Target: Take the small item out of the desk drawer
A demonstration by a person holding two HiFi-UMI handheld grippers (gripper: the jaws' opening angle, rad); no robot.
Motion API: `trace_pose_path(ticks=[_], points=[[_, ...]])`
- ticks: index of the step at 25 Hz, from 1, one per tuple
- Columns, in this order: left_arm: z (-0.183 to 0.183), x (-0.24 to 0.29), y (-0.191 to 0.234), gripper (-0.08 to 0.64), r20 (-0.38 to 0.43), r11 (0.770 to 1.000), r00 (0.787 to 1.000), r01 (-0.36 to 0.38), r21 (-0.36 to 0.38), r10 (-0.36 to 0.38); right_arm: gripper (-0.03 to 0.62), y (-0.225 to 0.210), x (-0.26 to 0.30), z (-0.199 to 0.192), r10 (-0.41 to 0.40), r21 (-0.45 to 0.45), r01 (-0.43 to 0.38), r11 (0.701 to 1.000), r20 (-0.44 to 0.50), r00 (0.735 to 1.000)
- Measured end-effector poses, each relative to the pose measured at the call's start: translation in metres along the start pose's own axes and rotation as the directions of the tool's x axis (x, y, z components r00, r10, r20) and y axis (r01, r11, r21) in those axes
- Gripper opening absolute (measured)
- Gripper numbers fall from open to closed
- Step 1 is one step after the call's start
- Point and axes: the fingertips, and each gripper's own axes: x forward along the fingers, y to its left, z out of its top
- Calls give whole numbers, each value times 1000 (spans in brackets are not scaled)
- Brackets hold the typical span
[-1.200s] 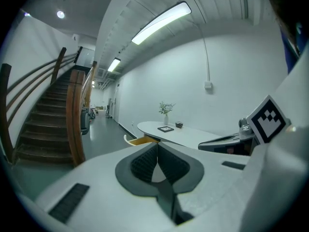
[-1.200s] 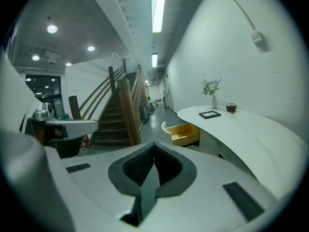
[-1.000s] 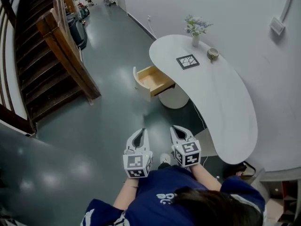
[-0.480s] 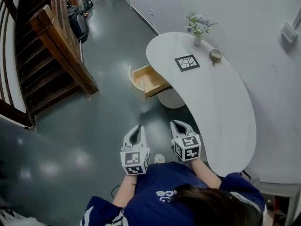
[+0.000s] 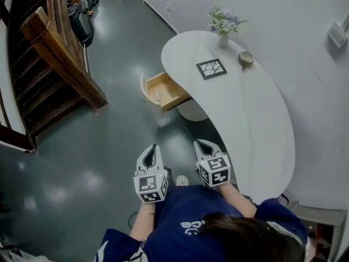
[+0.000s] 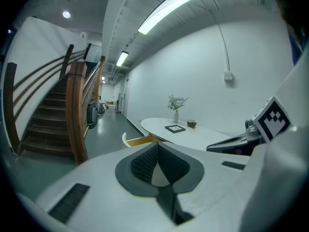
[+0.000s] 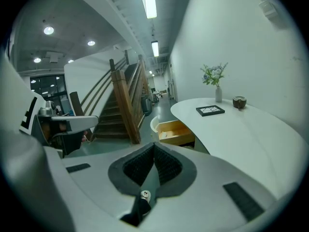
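Note:
A light wooden drawer [image 5: 163,91] stands pulled out from the left side of the curved white desk [image 5: 245,124]. In the right gripper view the drawer [image 7: 176,132] shows a small pale item [image 7: 165,134] lying inside. I cannot make it out in the head view. Both grippers hover side by side over the floor, well short of the drawer. My left gripper [image 5: 151,149] is shut and empty, its pads meeting [image 6: 157,146]. My right gripper [image 5: 200,144] is also shut with nothing between its pads [image 7: 153,146].
On the desk stand a vase of flowers [image 5: 223,29], a small bowl [image 5: 246,58] and a black-framed square [image 5: 211,68]. A round pedestal [image 5: 192,111] sits under the desk. A wooden staircase [image 5: 54,53] rises at the left. Grey floor lies between me and the drawer.
The head view has shifted, so desk and drawer sit a little further left and up. Both grippers stay shut, side by side, drifting slightly left.

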Motion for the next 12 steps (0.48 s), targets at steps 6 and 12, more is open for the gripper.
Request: trace_pose_path(ticks=[6, 12], points=[[-5, 25, 9, 5, -30, 999, 999, 37, 7, -36, 8, -10, 21, 4, -37, 24, 37, 999, -9, 999], [13, 63, 32, 5, -42, 995, 994, 97, 35, -96, 8, -11, 59, 23, -66, 55, 67, 996, -13, 998]])
